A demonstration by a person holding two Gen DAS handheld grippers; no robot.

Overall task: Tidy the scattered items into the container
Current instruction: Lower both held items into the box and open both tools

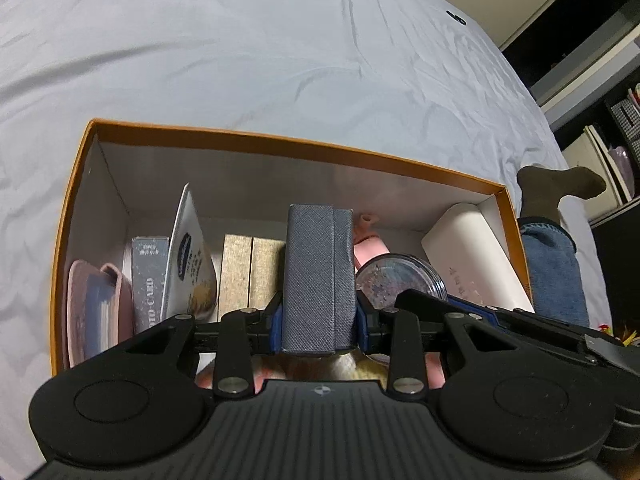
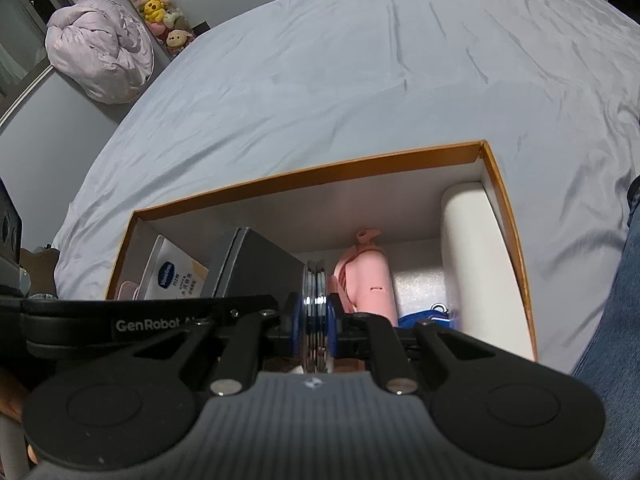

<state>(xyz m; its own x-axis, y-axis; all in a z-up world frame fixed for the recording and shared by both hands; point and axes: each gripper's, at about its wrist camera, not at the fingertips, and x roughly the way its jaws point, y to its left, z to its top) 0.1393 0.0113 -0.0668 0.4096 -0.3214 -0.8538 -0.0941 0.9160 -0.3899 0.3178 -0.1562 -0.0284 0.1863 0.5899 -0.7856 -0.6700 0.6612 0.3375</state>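
Note:
An orange-rimmed cardboard box (image 1: 280, 142) with white inner walls sits on the bed, also seen as the box (image 2: 312, 172) in the right wrist view. My left gripper (image 1: 318, 320) is shut on a grey textured case (image 1: 318, 272), held upright over the box's middle. My right gripper (image 2: 315, 316) is shut on a clear round disc case (image 2: 315, 288), held on edge; the same disc case (image 1: 400, 280) shows beside the grey case. Inside lie a pink bottle (image 2: 368, 276), a white cylinder (image 2: 476, 264), a Vaseline packet (image 1: 188, 264), a grey card box (image 1: 150, 280) and a pink pouch (image 1: 96, 308).
Grey-blue bedsheet (image 1: 280, 60) spreads beyond the box. A person's jeans leg and brown sock (image 1: 560, 188) lie right of the box. Shelves (image 1: 608, 148) stand off the bed at right. A lilac duvet bundle (image 2: 100, 56) and plush toys (image 2: 156, 4) are at far left.

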